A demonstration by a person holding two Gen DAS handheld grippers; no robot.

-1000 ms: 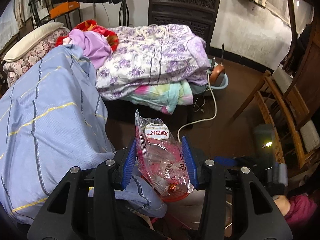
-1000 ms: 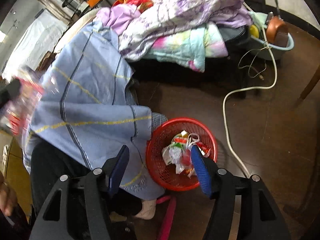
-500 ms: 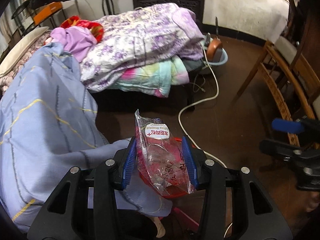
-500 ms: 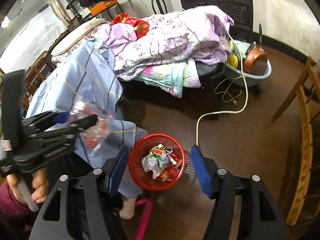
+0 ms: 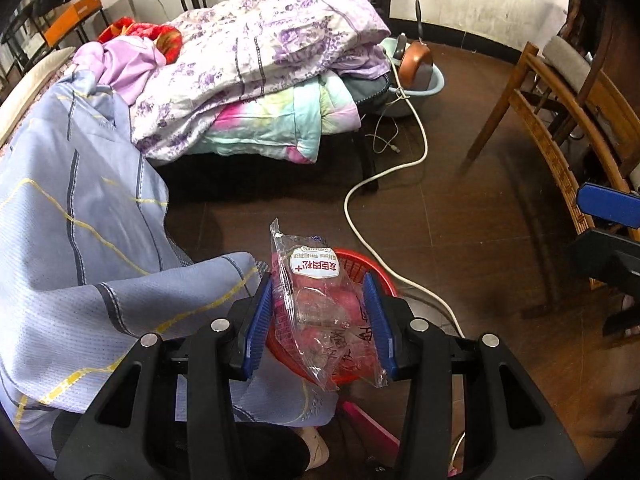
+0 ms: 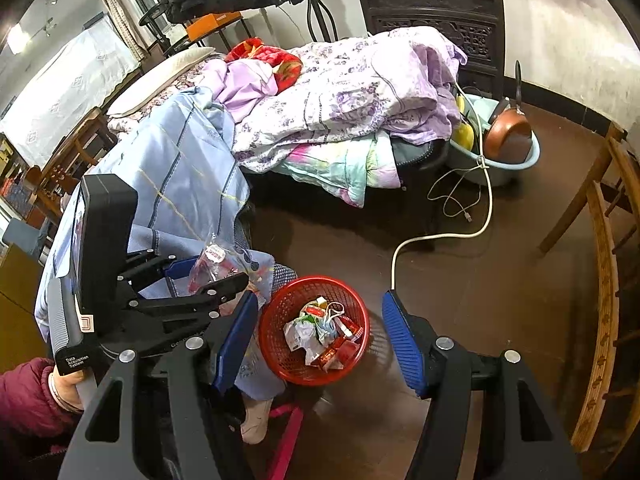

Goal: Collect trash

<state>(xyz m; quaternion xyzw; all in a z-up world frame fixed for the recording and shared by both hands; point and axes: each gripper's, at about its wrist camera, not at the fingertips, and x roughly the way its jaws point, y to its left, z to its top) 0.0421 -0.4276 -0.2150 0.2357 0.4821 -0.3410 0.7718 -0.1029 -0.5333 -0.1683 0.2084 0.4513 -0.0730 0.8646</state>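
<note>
My left gripper (image 5: 318,312) is shut on a clear plastic snack wrapper (image 5: 320,304) with red print and a white label. It holds the wrapper above the near-left side of a red mesh basket (image 5: 360,266). In the right wrist view the left gripper (image 6: 208,276) with the wrapper (image 6: 214,264) hovers left of the basket (image 6: 276,332), which holds several crumpled wrappers (image 6: 320,332). My right gripper (image 6: 320,340) is open and empty above the basket.
A blue sheet (image 5: 72,216) drapes over the bed edge beside the basket. Piled quilts (image 5: 260,64) lie on the bed. A white cable (image 5: 360,208) runs across the brown floor. A wooden chair (image 5: 560,120) stands right. A blue basin with a pan (image 6: 508,140) sits behind.
My left gripper has tipped down and forward with the wrapper, bringing the basket under it. My right gripper has pulled up and back, so the basket looks smaller and the left gripper came into view.
</note>
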